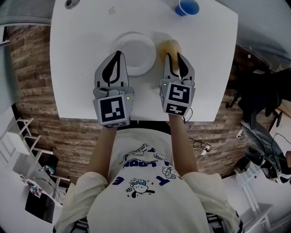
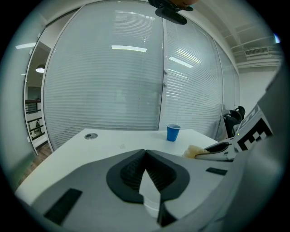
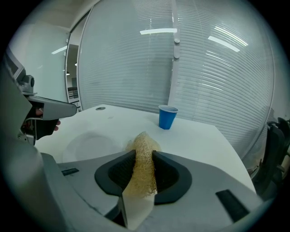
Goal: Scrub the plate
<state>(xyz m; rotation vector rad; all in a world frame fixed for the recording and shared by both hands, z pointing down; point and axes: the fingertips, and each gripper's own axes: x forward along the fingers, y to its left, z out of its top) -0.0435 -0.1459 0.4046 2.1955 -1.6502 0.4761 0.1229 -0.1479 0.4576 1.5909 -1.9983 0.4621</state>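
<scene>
A white plate (image 1: 136, 52) lies flat in the middle of the white table (image 1: 77, 86); in the right gripper view the plate (image 3: 88, 145) shows left of the jaws. My left gripper (image 1: 119, 53) is shut, its tips over the plate's left rim; in its own view the left gripper (image 2: 145, 154) has pads meeting with nothing pinched. Just right of the plate, my right gripper (image 1: 173, 55) is shut on a tan loofah scrubber (image 1: 169, 46). In its own view the right gripper (image 3: 144, 170) squeezes the scrubber (image 3: 144, 156) between both pads, fibres sticking out past the tips.
A blue cup (image 1: 187, 7) stands at the table's far right; the same cup (image 3: 167, 117) is beyond the scrubber. A round grommet (image 1: 70, 3) sits at the far left. Window blinds (image 2: 113, 81) back the table. A dark office chair (image 1: 261, 95) stands off the right edge.
</scene>
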